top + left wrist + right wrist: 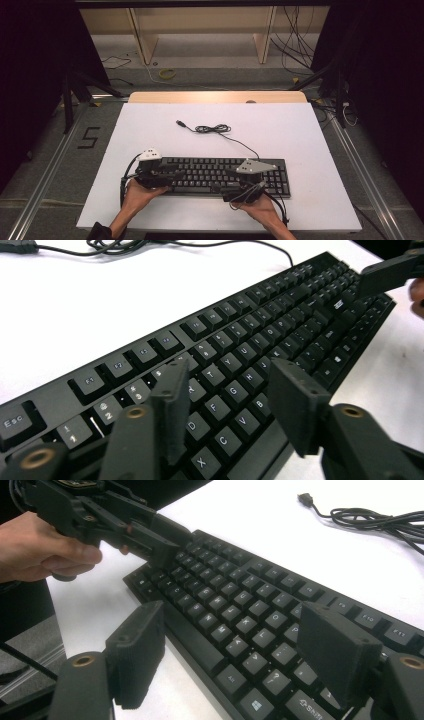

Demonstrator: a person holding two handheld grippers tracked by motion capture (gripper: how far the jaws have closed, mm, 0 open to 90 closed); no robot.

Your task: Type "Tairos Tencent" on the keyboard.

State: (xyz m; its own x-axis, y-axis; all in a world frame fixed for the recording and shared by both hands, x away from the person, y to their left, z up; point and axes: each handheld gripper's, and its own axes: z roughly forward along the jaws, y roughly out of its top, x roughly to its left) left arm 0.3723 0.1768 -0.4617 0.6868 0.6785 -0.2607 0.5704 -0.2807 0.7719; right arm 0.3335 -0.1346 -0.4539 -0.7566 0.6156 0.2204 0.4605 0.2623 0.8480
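Hovering both open grippers, left gripper (176, 174) and right gripper (231, 174), over the black keyboard (280, 175) lying on the white desk (150, 125), settle each jaw pair squarely astride its near edge before squeezing evenly.

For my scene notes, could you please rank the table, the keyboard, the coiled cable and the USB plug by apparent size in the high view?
1. Table
2. Keyboard
3. Coiled cable
4. USB plug

Black grippers (161, 176) with grey three-cornered plates (256, 166) (brass-ringed screws), ribbed fingers (140, 650), trailing black cables (123, 187).
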